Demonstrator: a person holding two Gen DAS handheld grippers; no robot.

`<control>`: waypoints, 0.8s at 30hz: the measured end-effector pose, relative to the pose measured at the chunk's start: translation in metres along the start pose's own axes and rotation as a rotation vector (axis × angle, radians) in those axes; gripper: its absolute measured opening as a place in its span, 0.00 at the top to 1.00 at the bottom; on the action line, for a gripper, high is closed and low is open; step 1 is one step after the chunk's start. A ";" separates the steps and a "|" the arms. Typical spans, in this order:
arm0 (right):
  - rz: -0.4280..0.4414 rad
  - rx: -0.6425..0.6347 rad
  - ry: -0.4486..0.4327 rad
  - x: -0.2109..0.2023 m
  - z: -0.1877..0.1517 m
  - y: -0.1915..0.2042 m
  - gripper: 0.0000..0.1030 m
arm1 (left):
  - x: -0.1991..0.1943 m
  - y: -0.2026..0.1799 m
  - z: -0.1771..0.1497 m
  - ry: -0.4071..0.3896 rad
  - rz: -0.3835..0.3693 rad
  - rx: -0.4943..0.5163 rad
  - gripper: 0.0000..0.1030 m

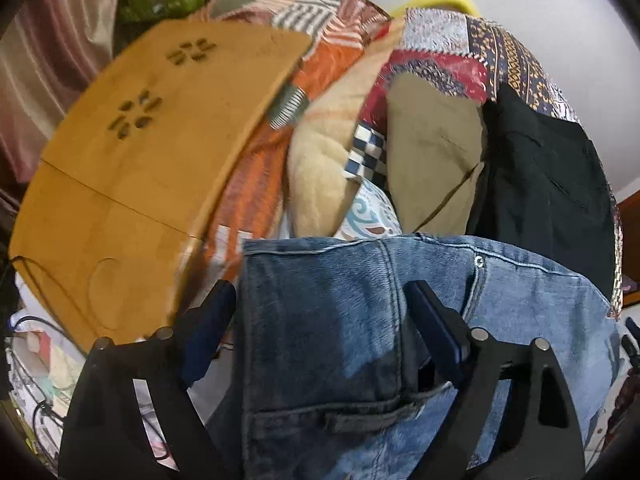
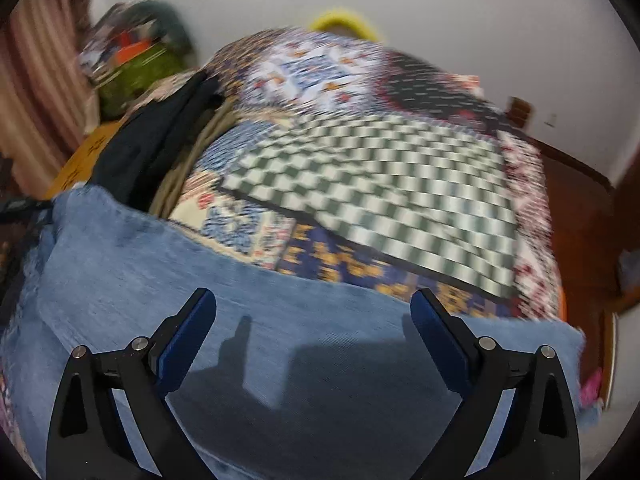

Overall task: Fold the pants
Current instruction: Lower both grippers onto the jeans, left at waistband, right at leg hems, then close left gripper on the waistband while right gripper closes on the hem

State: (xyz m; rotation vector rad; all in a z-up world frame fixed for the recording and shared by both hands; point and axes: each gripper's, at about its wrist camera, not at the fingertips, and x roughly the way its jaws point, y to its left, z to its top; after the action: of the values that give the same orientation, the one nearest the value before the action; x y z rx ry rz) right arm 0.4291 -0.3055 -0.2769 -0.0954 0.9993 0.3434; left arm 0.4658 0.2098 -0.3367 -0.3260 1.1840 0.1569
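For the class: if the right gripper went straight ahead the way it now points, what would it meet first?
Most likely the blue jeans: denim fills the space below and ahead of the open right gripper. Beyond lies the patchwork quilt. Depth is unclear and the picture blurred.

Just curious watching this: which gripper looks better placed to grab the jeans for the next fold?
Probably the left gripper: its open fingers already straddle a folded edge of the jeans. The right gripper is open too, but only hovers over flat denim.

Both wrist views hang close above the blue jeans (image 1: 360,320), looking forward across the patchwork bedspread (image 2: 380,184) toward the white wall. They share the jeans, the dark folded trousers (image 1: 548,184), and the yellow rim at top.
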 end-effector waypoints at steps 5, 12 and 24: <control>0.055 -0.131 0.114 0.039 0.005 0.023 0.20 | 0.005 -0.005 0.002 0.003 -0.024 0.003 0.30; 0.022 -0.159 0.124 0.051 -0.006 0.028 0.43 | -0.011 -0.022 -0.002 -0.058 0.012 0.080 0.61; -0.031 -0.186 0.079 0.018 -0.018 0.034 0.99 | -0.059 -0.046 -0.011 -0.167 0.046 0.172 0.73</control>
State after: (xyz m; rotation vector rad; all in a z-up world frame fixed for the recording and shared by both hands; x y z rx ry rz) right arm 0.4125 -0.2735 -0.2985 -0.2944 1.0415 0.4067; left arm 0.4472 0.1661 -0.2776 -0.1315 1.0316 0.1187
